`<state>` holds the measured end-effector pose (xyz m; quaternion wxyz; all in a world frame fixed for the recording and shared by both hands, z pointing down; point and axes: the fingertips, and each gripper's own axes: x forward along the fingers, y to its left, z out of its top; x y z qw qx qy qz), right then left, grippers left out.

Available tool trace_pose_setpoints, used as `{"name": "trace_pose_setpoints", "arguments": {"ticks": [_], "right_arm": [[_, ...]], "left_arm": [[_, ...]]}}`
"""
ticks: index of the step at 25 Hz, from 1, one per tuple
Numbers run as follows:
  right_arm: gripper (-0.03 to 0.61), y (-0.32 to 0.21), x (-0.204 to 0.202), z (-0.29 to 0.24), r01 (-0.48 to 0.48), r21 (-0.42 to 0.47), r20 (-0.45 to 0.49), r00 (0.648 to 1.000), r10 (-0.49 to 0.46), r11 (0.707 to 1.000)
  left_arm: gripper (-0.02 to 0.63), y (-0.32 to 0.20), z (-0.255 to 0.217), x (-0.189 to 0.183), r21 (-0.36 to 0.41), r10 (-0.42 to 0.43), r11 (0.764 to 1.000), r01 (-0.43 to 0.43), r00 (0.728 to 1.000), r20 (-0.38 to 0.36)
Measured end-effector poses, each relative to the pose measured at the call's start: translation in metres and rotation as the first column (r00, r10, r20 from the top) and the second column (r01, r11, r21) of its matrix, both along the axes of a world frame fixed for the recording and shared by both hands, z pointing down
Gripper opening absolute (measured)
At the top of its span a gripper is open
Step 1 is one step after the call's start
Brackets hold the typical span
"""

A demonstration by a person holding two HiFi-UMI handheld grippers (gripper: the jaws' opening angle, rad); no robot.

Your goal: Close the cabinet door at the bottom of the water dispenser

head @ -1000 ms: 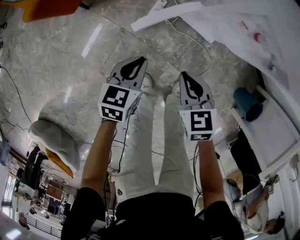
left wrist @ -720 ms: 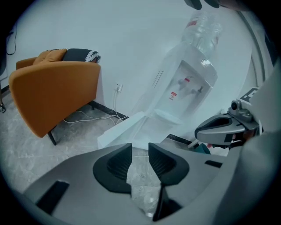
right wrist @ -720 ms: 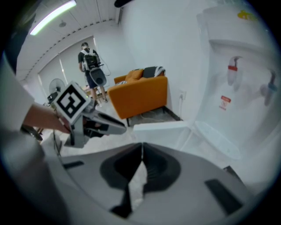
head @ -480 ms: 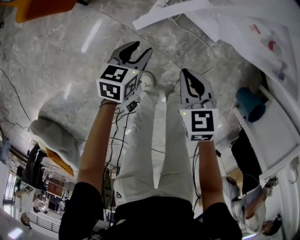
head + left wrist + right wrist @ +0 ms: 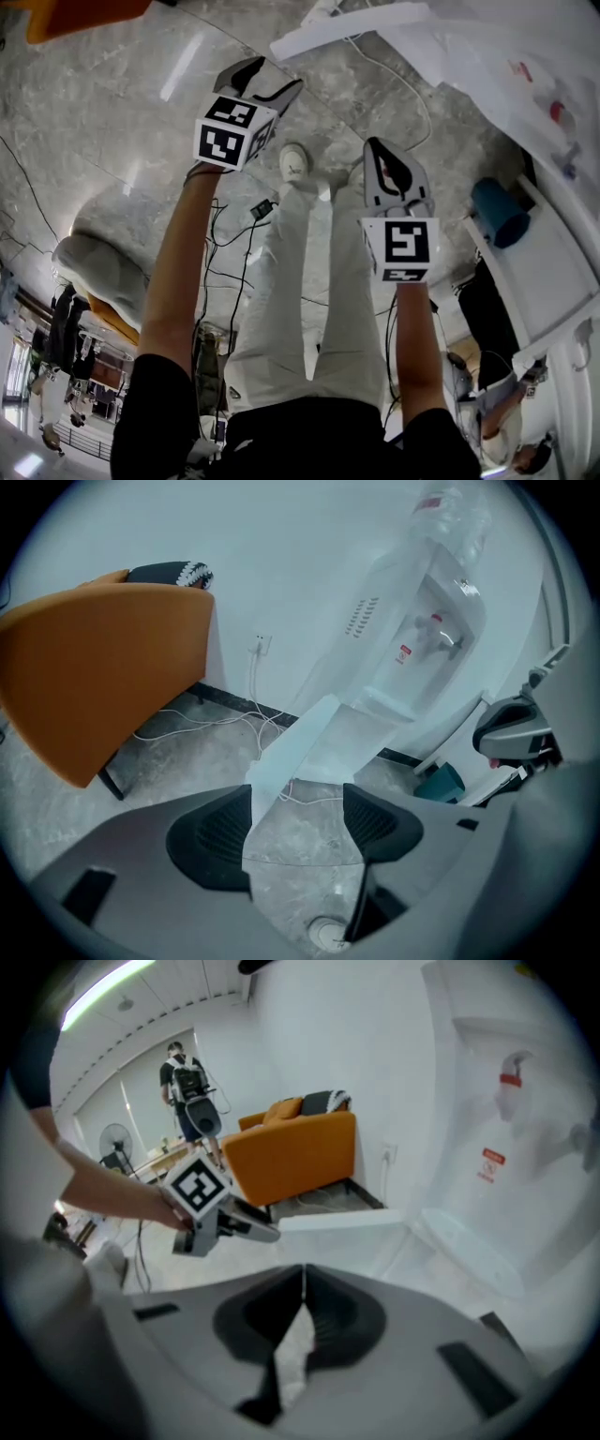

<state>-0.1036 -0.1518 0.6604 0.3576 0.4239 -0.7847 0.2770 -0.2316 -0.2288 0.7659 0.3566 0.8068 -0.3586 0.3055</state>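
orange sofa (image 5: 103,667): far left, by wall | left tongs (image 5: 298,808): opening wide, nothing pinched | cabinet door (image 5: 286,752): standing open from water dispenser (image 5: 412,639) base, free edge seen through that gap | right tongs (image 5: 302,1288): clenched, empty

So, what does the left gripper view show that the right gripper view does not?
Only the left gripper view: the bottle on top of the water dispenser, a teal container, the right gripper, and the left gripper with its own jaws opening, pressing on nothing. Only the right gripper view: the left gripper from outside, a standing person, a fan, and its own jaws together. Both: the orange sofa, the water dispenser and its open cabinet door.
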Motion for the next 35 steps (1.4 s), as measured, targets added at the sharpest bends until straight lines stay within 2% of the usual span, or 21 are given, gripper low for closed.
{"name": "trace_pose_setpoints", "arguments": {"ticks": [7, 14, 19, 28, 35], "right_arm": [[0.034, 0.004, 0.004, 0.007, 0.012, -0.011, -0.015, 1.0, -0.012, 1.0], [0.035, 0.01, 0.014, 0.013, -0.002, -0.027, -0.036, 0.999, 0.001, 1.0], [0.034, 0.014, 0.023, 0.016, -0.007, -0.033, -0.043, 0.999, 0.005, 0.999], [0.035, 0.018, 0.029, 0.015, -0.012, -0.033, -0.035, 0.999, 0.011, 0.999], [0.035, 0.024, 0.036, 0.014, -0.011, -0.032, -0.031, 0.999, 0.01, 0.999]], "left_arm": [[0.318, -0.027, 0.008, 0.0, 0.05, 0.059, 0.997, -0.062, 0.997, 0.054], [0.318, -0.032, 0.009, 0.011, 0.077, 0.128, 0.988, -0.132, 0.99, 0.051], [0.318, -0.026, 0.015, 0.019, 0.051, 0.137, 0.989, -0.14, 0.989, 0.055], [0.318, -0.024, 0.014, 0.018, 0.038, 0.092, 0.995, -0.094, 0.994, 0.057], [0.318, -0.011, 0.013, 0.024, 0.008, 0.112, 0.994, -0.112, 0.992, 0.059]]}}
